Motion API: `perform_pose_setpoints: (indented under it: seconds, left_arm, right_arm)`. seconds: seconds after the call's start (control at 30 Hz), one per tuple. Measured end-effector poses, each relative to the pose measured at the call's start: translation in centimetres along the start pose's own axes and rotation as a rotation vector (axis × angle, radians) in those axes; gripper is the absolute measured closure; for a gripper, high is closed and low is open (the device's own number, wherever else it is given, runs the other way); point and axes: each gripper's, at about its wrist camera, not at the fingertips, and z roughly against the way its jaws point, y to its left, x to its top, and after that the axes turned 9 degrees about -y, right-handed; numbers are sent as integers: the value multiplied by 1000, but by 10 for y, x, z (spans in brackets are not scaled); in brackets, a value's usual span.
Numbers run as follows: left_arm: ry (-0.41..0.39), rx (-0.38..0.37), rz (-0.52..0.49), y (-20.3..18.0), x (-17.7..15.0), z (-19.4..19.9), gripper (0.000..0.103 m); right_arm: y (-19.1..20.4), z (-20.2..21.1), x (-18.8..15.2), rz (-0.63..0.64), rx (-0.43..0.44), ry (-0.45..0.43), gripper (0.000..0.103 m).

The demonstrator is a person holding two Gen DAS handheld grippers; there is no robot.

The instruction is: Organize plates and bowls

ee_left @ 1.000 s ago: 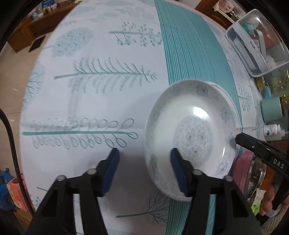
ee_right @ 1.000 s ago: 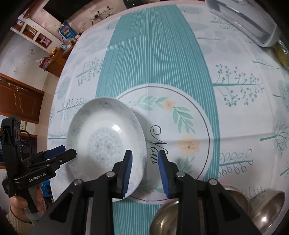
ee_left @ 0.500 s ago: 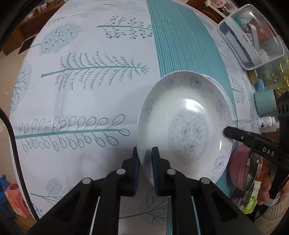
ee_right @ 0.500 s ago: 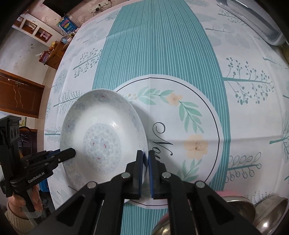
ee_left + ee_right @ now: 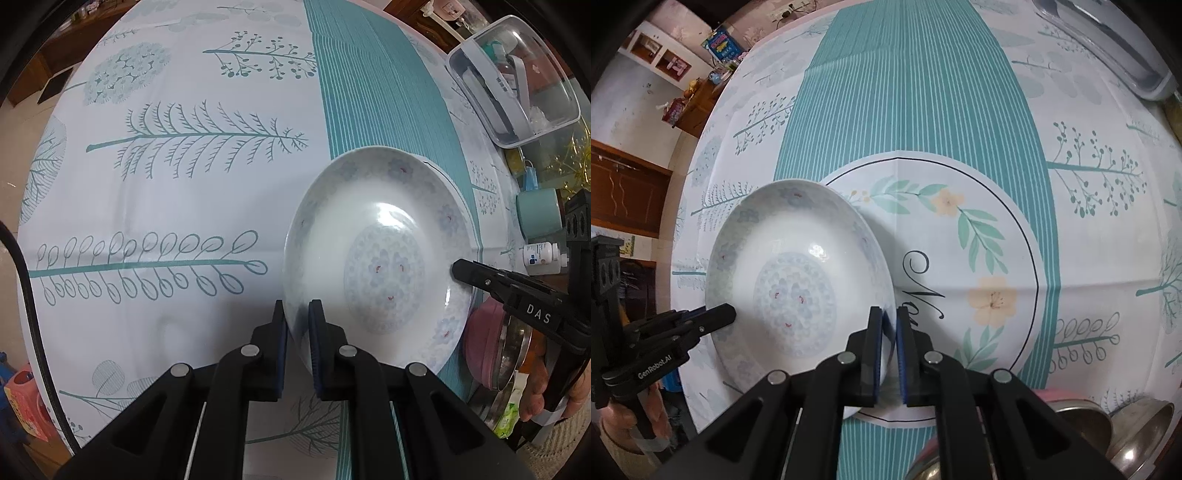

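A deep white plate (image 5: 380,258) with a pale blue flower pattern rests on the patterned tablecloth, seen in both wrist views. My left gripper (image 5: 297,314) is shut on its near left rim, one pad inside and one outside. At the opposite rim my right gripper (image 5: 889,325) is shut on the same plate (image 5: 790,280). Each gripper also shows in the other's view: the right gripper (image 5: 458,267) at the plate's right rim, the left gripper (image 5: 727,314) at its left rim.
Steel bowls (image 5: 1137,428) and a pink dish (image 5: 480,343) sit at the table's near edge. A clear lidded box (image 5: 517,77), a teal cup (image 5: 537,212) and a small white bottle (image 5: 541,253) stand to the right. A person's hand (image 5: 539,387) holds the right gripper.
Both grippers went from open to shut, each closing on the plate's rim from opposite sides. The plate has kept its place on the cloth.
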Motion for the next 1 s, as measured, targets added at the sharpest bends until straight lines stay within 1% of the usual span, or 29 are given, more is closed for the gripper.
perform_pose_setpoints:
  seconds: [0.1,0.2,0.43,0.53,0.73,1.0]
  left_arm:
    - [4,-2,16,1,-2,0,95]
    - [1,-13,21,5,-7,7,95]
    - [-6,-34,12,6,-29,42,95]
    - [-1,-40,1,4,-46,64,95]
    - [9,-17,-33,-9,-86,110,94]
    - [-4,12,-48,-32,-159,174,94]
  right_arm:
    - [3,2,-4,23,-7,-5,96]
    - [4,8,-8,16,12,-14,96]
    - [16,37,-25,48,59,-21,97]
    - [20,54,-40,58,89,-21,97]
    - [28,91,-78,76,126,-26,97]
    - [35,144,-141,97,165,-53,97]
